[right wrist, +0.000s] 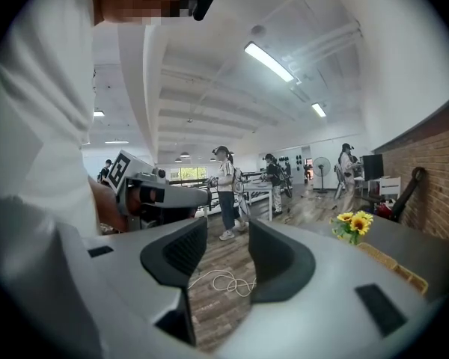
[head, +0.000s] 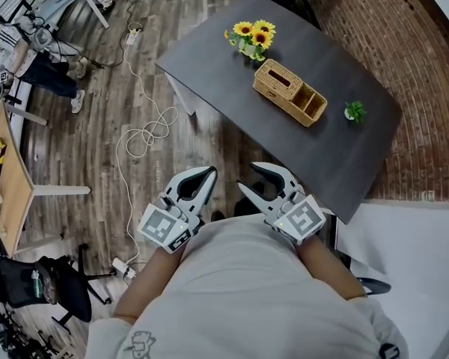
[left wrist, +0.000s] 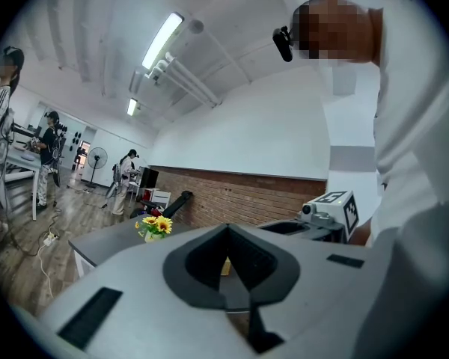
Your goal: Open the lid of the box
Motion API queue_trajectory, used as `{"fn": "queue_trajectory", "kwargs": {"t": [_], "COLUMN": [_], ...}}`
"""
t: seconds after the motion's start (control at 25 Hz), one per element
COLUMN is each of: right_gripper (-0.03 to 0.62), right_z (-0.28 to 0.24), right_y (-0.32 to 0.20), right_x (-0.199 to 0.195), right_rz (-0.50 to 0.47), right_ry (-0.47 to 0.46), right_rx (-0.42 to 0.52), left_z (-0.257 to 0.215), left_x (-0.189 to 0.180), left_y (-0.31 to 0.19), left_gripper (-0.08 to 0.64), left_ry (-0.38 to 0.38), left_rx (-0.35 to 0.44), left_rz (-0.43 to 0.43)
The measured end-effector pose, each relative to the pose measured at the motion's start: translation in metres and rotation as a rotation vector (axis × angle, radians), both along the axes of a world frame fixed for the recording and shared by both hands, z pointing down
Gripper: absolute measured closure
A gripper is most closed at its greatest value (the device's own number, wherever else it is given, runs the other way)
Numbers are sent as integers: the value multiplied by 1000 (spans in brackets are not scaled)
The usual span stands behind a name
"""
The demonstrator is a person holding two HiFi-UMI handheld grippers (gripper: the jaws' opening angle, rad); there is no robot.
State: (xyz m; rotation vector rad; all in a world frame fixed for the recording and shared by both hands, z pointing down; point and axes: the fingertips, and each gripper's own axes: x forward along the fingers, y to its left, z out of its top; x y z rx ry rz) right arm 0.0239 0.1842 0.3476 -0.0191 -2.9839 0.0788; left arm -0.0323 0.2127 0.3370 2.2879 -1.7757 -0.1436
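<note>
At the bottom centre of the head view the person's pale shirt (head: 247,290) fills the frame, with both forearms reaching up from it. The left gripper (head: 208,174) sits just left of centre; its jaws are clenched tip to tip and nothing is caught in the hollow between them. The right gripper (head: 247,176) is just beside it at centre, jaws released and standing apart, with only wooden floor and a looped white cable (right wrist: 224,281) showing through the gap. Neither touches the table.

Beyond them the dark grey table (head: 344,155) runs from upper centre to the right edge. The woven box (head: 288,90) lies on it in the upper right of centre, well apart from both grippers. Its slotted lid lies flat over the left part, and two open compartments show at the right end. A pot of sunflowers (head: 253,36) stands just beyond the box's upper left end, and a small green plant (head: 354,111) sits near its right end
</note>
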Motion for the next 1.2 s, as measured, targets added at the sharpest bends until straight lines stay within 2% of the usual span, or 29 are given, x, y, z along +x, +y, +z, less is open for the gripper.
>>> {"fn": "queue_trajectory", "kwargs": {"t": [0.24,0.64,0.88,1.08,1.2], "right_gripper": [410,410,410,410,410], "right_z": [-4,0,3,4,6], "right_y": [-57,-151,-182,-201,-214], "right_x": [1,43,67,80,83], "right_rz": [-43,8,91,159,212], "right_ry": [-19,-22,-12,-26,-13], "right_rx": [-22,-13,-28,-35,-37], "left_z": [4,4,3,10,11], "left_x": [4,47,65,86,84], "left_y": [-63,-161,-198,-220,-233], "left_gripper": [549,549,549,549,549], "left_ry": [-3,-25,-31,-22,-16], "left_rx": [-10,-4,-14,-26,-16], "left_rz": [-8,74,154,261,297]}}
